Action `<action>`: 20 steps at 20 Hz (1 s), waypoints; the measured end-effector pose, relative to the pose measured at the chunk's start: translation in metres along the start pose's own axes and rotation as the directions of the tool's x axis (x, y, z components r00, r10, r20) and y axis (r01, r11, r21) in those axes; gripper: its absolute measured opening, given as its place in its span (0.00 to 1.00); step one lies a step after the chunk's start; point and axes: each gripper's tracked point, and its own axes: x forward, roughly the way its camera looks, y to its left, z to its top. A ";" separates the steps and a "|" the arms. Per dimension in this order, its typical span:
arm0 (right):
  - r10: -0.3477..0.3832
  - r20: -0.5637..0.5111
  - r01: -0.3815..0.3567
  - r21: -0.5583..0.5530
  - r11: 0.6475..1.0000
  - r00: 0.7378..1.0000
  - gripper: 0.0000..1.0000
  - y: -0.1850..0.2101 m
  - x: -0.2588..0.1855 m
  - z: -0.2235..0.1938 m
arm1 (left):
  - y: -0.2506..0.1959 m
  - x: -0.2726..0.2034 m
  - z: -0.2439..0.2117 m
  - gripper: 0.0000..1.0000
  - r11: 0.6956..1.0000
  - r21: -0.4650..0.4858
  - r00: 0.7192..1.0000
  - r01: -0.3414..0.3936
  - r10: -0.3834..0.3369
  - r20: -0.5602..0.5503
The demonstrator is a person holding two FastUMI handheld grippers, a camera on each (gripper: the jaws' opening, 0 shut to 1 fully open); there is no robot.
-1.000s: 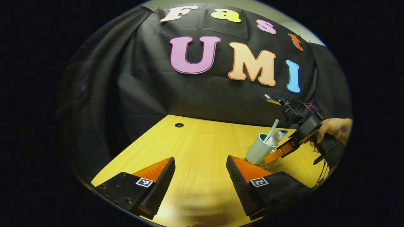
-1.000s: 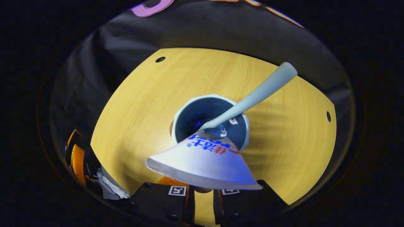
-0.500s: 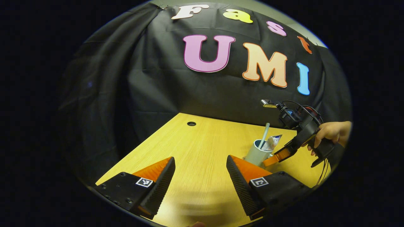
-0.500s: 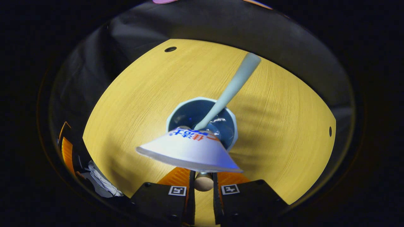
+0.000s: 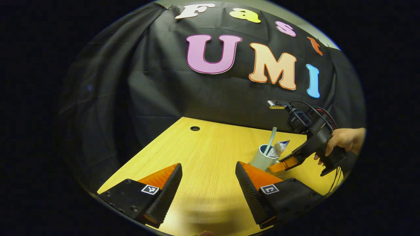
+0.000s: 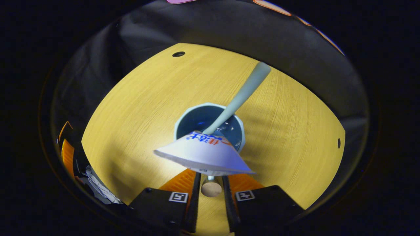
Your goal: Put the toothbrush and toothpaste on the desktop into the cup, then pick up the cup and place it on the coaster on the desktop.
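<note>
Yellow wood-grain desktop [image 5: 203, 154] runs back to the black cloth wall. The pale blue-grey faceted cup [image 6: 200, 119] stands on it, near the right-hand edge as the left gripper view frames it. The light blue toothbrush [image 6: 244, 93] leans handle-up out of the cup. The white toothpaste tube [image 6: 203, 155] sits in it cap-down, with its flat crimped end fanned out towards you. Both things look loaded, so I judge the step in hand to be taking hold of the cup.

Your right gripper [image 6: 211, 180] is low against the cup's near side, its fingers drawn to a narrow slot. The tips are hidden under the tube's end, so I cannot tell whether they are clenched on anything. Your left gripper [image 5: 208, 177] hangs released over bare wood, jaws wide, well apart from the cup.

To do this well, spread the fingers enough to straddle the cup's wall or body. Seat them squarely on opposite facets below the rim. Keep clear of the tube's fanned end, since a nudge there could lever it out. Squeeze firmly, then lift straight up and hold the cup level so the leaning brush does not tip it. Pick out the coaster before you travel.
</note>
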 end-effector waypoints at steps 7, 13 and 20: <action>-0.028 0.311 0.009 0.063 0.998 0.950 0.99 -0.032 -0.072 0.011 | -0.065 0.009 0.021 0.95 0.995 0.043 0.995 0.094 -0.095 0.026; -0.161 0.587 0.051 0.200 0.979 0.794 0.99 -0.106 -0.169 -0.016 | -0.162 0.002 0.046 0.95 0.978 0.059 0.976 0.202 -0.205 0.067; -0.319 0.755 0.120 0.308 0.944 0.572 0.98 -0.175 -0.270 -0.057 | -0.245 -0.021 0.084 0.95 0.973 0.105 0.955 0.205 -0.223 0.194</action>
